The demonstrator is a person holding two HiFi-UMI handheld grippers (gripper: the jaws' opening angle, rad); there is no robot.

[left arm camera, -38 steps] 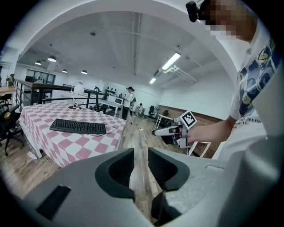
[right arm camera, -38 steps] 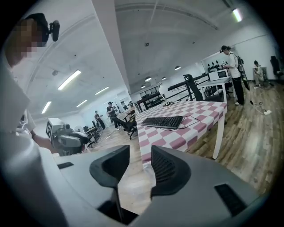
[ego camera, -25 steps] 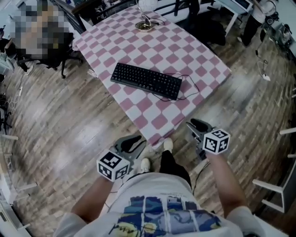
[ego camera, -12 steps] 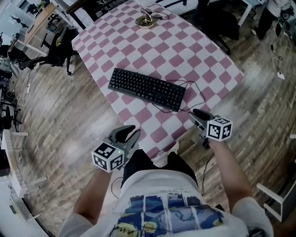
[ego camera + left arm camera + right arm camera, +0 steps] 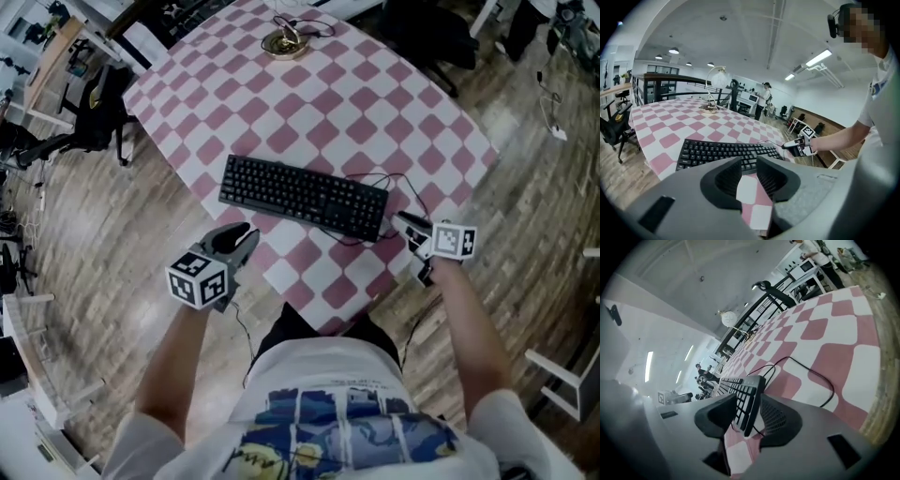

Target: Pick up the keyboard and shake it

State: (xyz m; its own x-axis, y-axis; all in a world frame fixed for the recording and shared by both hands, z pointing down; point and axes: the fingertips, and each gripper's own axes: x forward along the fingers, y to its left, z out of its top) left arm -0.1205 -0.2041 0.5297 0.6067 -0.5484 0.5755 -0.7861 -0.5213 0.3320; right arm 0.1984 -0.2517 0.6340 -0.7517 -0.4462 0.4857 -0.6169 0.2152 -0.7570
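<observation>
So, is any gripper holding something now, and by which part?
Nothing is held. Both grippers are open: the left gripper is short of the keyboard, and the right gripper faces its right end without pressing on it.

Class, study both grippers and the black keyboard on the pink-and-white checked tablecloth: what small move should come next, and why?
Probably ease the right gripper forward so its open jaws straddle the right end of the black keyboard. That end lines up between the jaws but is not gripped. The left gripper, also open, sits short of the left end, over the checked tablecloth.
</observation>
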